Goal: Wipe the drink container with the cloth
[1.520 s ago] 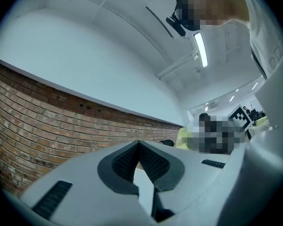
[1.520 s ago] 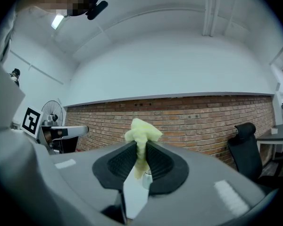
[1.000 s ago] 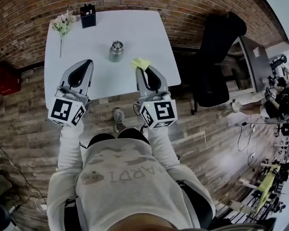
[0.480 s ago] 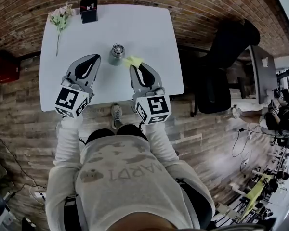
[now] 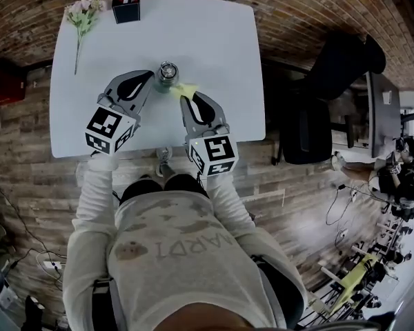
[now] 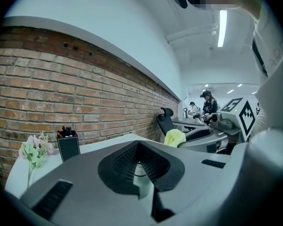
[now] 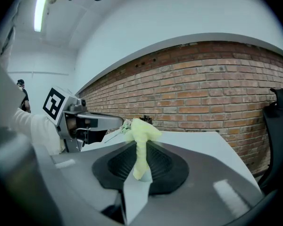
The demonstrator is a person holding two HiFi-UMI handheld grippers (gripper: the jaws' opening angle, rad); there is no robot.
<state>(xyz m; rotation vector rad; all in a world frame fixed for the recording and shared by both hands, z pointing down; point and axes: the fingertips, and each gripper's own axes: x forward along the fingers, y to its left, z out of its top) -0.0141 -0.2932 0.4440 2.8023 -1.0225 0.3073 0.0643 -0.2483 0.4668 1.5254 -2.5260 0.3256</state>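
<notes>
One container (image 5: 168,74), one cloth (image 5: 187,88) — left gripper (image 5: 152,75), right gripper (image 5: 183,97).

Container (image 5: 168,74) stands on table (image 5: 214,47), cloth (image 5: 185,88) just right of it.

Head view: overhead, facing steeply down on the white rectangular table (image 5: 214,61). Gripper views: low, close behind own jaws, facing the red brick wall (image 7: 203,93). All three share the crumpled yellow cloth (image 5: 185,88).

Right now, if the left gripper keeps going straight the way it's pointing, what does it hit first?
The drink container. The left gripper points straight at it, and the left gripper view shows it dead ahead. The gap looks small, though depth is hard to judge.
</notes>
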